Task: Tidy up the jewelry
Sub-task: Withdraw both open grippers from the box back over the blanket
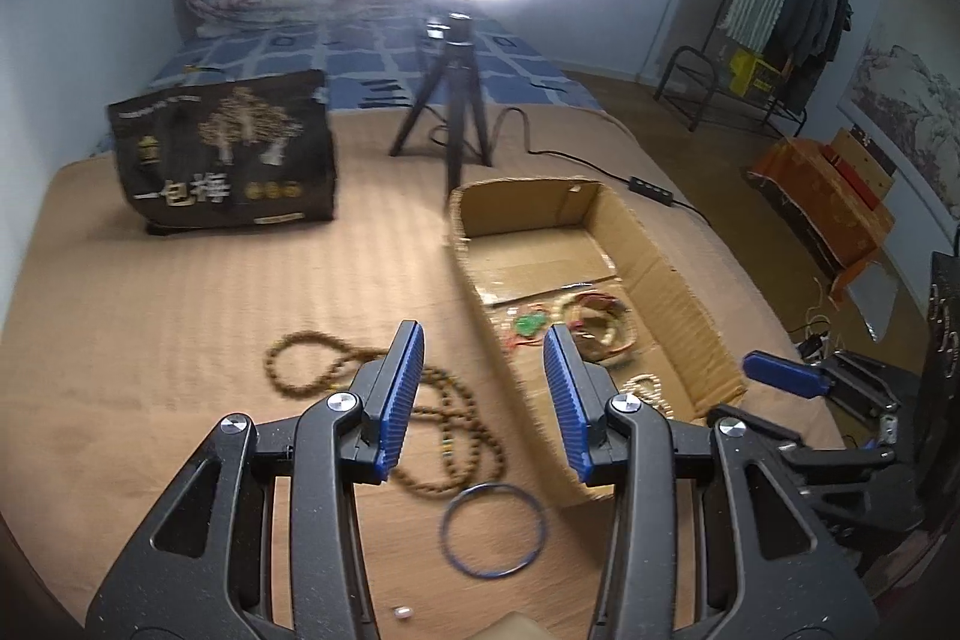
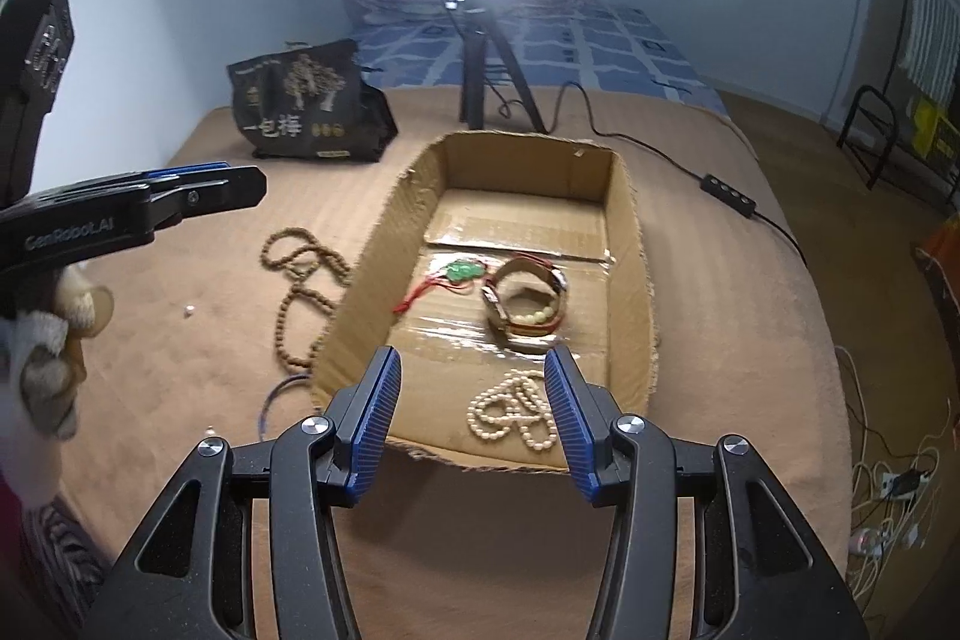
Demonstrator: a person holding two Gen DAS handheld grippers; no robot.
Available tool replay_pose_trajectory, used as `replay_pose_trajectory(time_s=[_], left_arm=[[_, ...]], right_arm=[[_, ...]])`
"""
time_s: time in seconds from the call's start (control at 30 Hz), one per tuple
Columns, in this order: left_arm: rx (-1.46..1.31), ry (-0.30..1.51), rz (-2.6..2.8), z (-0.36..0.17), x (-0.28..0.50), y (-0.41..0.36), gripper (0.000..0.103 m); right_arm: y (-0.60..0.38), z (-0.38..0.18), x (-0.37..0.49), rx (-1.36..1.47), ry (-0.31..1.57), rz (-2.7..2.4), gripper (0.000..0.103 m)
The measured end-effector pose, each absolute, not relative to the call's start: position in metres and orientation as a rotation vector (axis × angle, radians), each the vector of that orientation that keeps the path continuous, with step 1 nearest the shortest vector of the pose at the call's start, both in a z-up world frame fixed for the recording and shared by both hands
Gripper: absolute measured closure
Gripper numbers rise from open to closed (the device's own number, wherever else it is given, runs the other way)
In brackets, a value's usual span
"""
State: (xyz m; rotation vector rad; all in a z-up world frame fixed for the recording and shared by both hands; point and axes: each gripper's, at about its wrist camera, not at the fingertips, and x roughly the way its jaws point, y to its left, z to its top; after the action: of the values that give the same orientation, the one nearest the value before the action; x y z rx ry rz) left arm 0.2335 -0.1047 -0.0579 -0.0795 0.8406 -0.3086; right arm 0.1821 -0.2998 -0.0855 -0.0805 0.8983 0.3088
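My left gripper [image 1: 485, 337] stands open and empty above the tan bedspread, just left of the cardboard box [image 1: 678, 304]. Below it lie a long brown bead necklace [image 1: 384, 400] and a thin blue bangle [image 1: 495, 529]. My right gripper [image 2: 473, 358] is open and empty over the near end of the box [image 2: 360, 292]. A white pearl necklace [image 2: 516, 412] lies loose on the box floor under it. Farther in are a green pendant on a red cord [image 2: 462, 271] and a watch with a bead bracelet [image 2: 528, 304]. The brown necklace [image 2: 300, 292] lies outside the box.
A ring light on a tripod [image 2: 480, 88] stands behind the box, its cable and switch [image 2: 729, 196] trailing right. A black printed bag [image 1: 228, 154] sits at the back left. A small pearl [image 1: 401, 611] lies near the bed's front. A gloved hand [image 2: 48, 340] holds the left gripper [image 2: 252, 184].
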Motion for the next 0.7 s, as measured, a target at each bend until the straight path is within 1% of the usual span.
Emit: replay_pose_trajectory(time_s=[0.23, 0.33, 0.4, 0.57, 0.63, 0.67, 0.7], left_arm=[[-0.092, 0.831, -0.242, -0.056, 0.226, -0.057, 0.061], [-0.095, 0.828, -0.209, -0.056, 0.222, -0.038, 0.061], [-0.094, 0.831, -0.19, -0.058, 0.221, -0.026, 0.061], [-0.1, 0.835, -0.154, -0.062, 0.215, 0.002, 0.061], [-0.102, 0.846, -0.148, -0.063, 0.214, 0.011, 0.061], [-0.1, 0.855, -0.148, -0.063, 0.214, 0.016, 0.061], [-0.097, 0.858, -0.148, -0.062, 0.213, 0.021, 0.061]], right_arm=[[-0.275, -0.075, 0.172, -0.067, 0.877, 0.4, 0.054], [-0.261, -0.072, 0.17, -0.069, 0.877, 0.432, 0.051], [-0.25, -0.072, 0.17, -0.074, 0.877, 0.45, 0.046], [-0.226, -0.071, 0.175, -0.055, 0.882, 0.499, 0.044], [-0.216, -0.071, 0.179, -0.048, 0.886, 0.512, 0.038], [-0.211, -0.071, 0.183, -0.048, 0.89, 0.517, 0.032], [-0.205, -0.071, 0.187, -0.048, 0.893, 0.519, 0.03]])
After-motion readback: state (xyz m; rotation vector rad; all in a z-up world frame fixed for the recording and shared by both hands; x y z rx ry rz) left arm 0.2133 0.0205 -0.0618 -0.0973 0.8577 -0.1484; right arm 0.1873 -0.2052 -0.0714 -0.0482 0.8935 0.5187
